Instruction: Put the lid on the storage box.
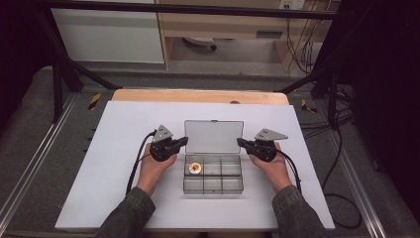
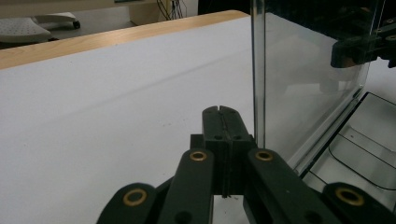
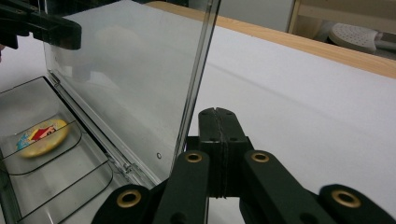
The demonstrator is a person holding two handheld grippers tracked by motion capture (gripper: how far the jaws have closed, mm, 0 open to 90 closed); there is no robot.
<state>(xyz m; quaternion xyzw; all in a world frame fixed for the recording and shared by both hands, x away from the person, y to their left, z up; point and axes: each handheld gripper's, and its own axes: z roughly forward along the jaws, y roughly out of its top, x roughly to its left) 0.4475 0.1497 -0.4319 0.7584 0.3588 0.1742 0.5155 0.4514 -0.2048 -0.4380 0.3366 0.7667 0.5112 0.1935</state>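
A clear plastic compartment box (image 1: pixel 213 191) sits mid-table with its lid (image 1: pixel 214 136) standing upright. A round yellow badge with a red picture (image 1: pixel 194 168) lies in the box's near-left compartment. My left gripper (image 1: pixel 184 141) is shut and empty, its tip just beside the lid's left edge. My right gripper (image 1: pixel 240 143) is shut and empty at the lid's right edge. In the left gripper view the closed jaws (image 2: pixel 220 111) sit next to the lid's edge (image 2: pixel 258 70). In the right gripper view the closed jaws (image 3: pixel 217 112) sit beside the lid's edge (image 3: pixel 201 70), with the badge (image 3: pixel 43 136) at lower left.
A white sheet (image 1: pixel 124 188) covers the wooden table (image 1: pixel 198 95). Black frame bars and cables (image 1: pixel 341 163) run along the table's sides. Through the lid, each gripper view shows the other gripper (image 2: pixel 364 44) (image 3: pixel 42 28) farther off.
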